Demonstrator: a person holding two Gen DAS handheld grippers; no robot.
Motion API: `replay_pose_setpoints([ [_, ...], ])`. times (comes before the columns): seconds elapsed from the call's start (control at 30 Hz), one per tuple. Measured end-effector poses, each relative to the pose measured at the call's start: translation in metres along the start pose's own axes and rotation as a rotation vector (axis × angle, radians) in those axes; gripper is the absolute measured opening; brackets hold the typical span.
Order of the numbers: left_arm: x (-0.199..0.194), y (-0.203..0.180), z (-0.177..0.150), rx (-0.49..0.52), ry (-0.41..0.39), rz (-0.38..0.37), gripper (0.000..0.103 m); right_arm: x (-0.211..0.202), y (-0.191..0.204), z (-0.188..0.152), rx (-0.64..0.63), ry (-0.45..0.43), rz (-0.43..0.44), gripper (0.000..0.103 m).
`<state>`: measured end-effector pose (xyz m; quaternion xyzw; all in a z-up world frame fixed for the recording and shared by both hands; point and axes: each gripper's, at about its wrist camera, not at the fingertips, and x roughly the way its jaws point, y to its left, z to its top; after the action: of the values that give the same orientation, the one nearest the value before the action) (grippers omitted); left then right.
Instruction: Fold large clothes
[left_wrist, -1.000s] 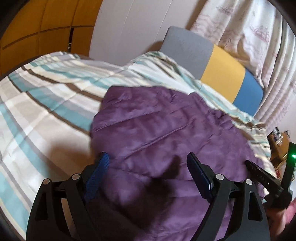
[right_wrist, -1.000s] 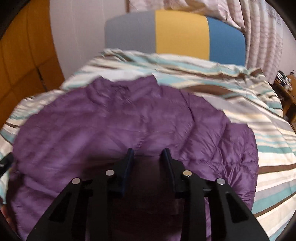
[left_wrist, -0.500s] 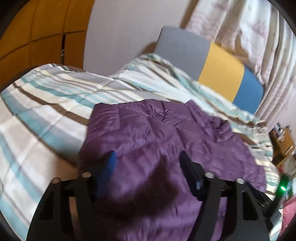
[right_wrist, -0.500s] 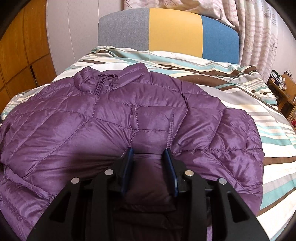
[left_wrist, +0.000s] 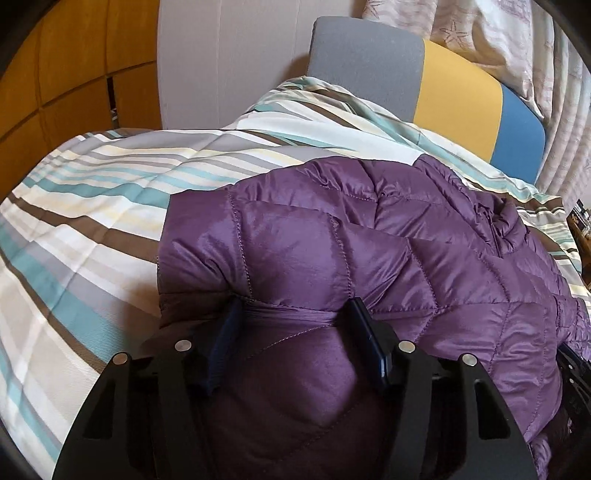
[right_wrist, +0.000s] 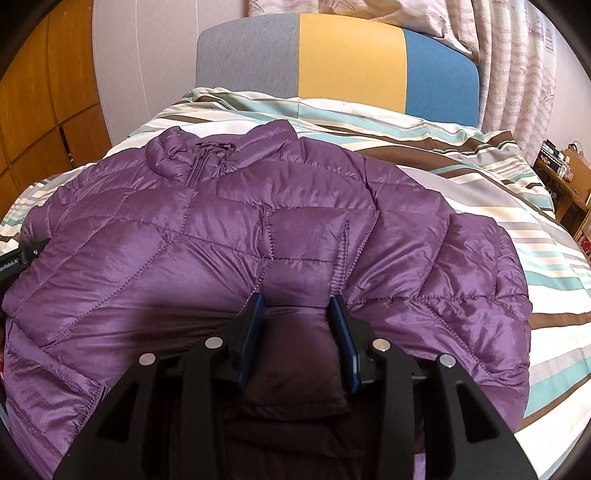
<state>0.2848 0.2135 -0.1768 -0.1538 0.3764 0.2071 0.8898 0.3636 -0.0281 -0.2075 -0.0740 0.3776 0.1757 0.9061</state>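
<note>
On the bed, a purple quilted puffer jacket (right_wrist: 229, 236) lies spread front-up over the striped duvet (right_wrist: 509, 199), collar and zipper top (right_wrist: 199, 166) pointing toward the headboard. Jacket's near hem edge is bunched and drawn into both claws. Left claw (left_wrist: 293, 314): fingers (left_wrist: 364, 332) set moderately apart with a gathered fold of jacket fabric pinched taut between them, near the garment's left side edge; striped duvet exposed just beside it. Right claw (right_wrist: 297, 304): fingers (right_wrist: 255, 317) at a narrower gap, clamped on a thick wad of quilted fabric at the near hem, roughly mid-width of the jacket. Sleeve on the right side (right_wrist: 480, 280) lies folded down along the body, resting on the duvet. In the right wrist view, a part of the left device (right_wrist: 22, 254) shows at the far left edge, touching the jacket. Headboard (right_wrist: 347, 62) in grey, yellow and blue panels stands at the bed's far end. Curtains (right_wrist: 517, 74) hang to the right of it; wooden cupboard doors (right_wrist: 40, 107) on the left; a small wooden stand with clutter (right_wrist: 561, 173) at the right, beside the bed.
</note>
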Motion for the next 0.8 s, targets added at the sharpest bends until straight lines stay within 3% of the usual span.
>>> replay_pose_setpoints([
  [0.1,-0.014,-0.005,0.001,0.026,-0.004,0.004,0.078,0.0,0.001,0.0,-0.002,0.0,-0.004,0.038],
  [0.17,-0.038,-0.01,-0.002,0.03,-0.048,0.069,0.091,0.0,0.001,0.0,-0.002,0.0,-0.005,0.038],
  [0.23,-0.059,-0.014,-0.006,0.009,-0.098,0.052,0.091,0.0,0.001,0.0,-0.002,0.0,-0.005,0.038],
  [0.3,-0.079,-0.024,-0.008,-0.006,-0.131,-0.023,0.091,0.0,0.001,0.0,-0.002,-0.001,-0.006,0.038],
  [0.43,-0.08,-0.06,-0.004,0.063,-0.112,-0.092,0.091,-0.001,0.001,0.0,0.0,-0.005,-0.009,0.039],
  [0.53,-0.057,-0.09,-0.002,0.172,-0.089,-0.041,0.085,-0.001,0.0,0.0,0.004,-0.005,-0.009,0.04],
  [0.63,-0.02,-0.093,-0.01,0.195,-0.013,-0.003,0.082,-0.001,0.0,0.0,0.003,-0.005,-0.009,0.04],
  [0.7,-0.001,-0.086,-0.018,0.169,0.031,-0.031,0.083,-0.001,0.0,0.0,0.003,-0.005,-0.008,0.041],
  [0.8,0.005,-0.09,-0.018,0.181,0.041,-0.009,0.084,0.0,0.0,0.0,0.001,-0.004,-0.013,0.041],
])
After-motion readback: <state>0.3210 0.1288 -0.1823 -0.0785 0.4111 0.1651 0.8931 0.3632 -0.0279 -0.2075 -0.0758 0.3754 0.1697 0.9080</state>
